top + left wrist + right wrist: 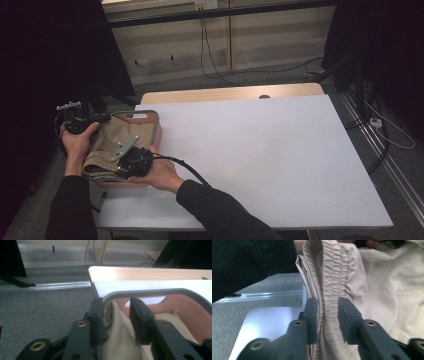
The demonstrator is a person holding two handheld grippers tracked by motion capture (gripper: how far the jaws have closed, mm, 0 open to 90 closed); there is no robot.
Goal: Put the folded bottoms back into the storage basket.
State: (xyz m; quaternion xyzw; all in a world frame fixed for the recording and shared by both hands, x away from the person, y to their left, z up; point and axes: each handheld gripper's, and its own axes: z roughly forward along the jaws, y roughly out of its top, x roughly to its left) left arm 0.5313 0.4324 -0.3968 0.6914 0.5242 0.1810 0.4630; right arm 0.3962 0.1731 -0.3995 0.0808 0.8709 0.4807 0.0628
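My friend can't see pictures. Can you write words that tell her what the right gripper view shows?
Two black jaws of the right gripper straddle the gathered elastic band of a beige cloth, apart and not yet pinching it. A dark sleeve crosses the upper left, above grey floor and white table.

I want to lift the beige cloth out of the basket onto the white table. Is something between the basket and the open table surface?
Nothing visible blocks it. The beige cloth lies in the basket at the table's left edge, with bare surface beside it.

left gripper (116, 320): jaws parted | right gripper (328, 320): jaws parted | both hands close together, table's left edge
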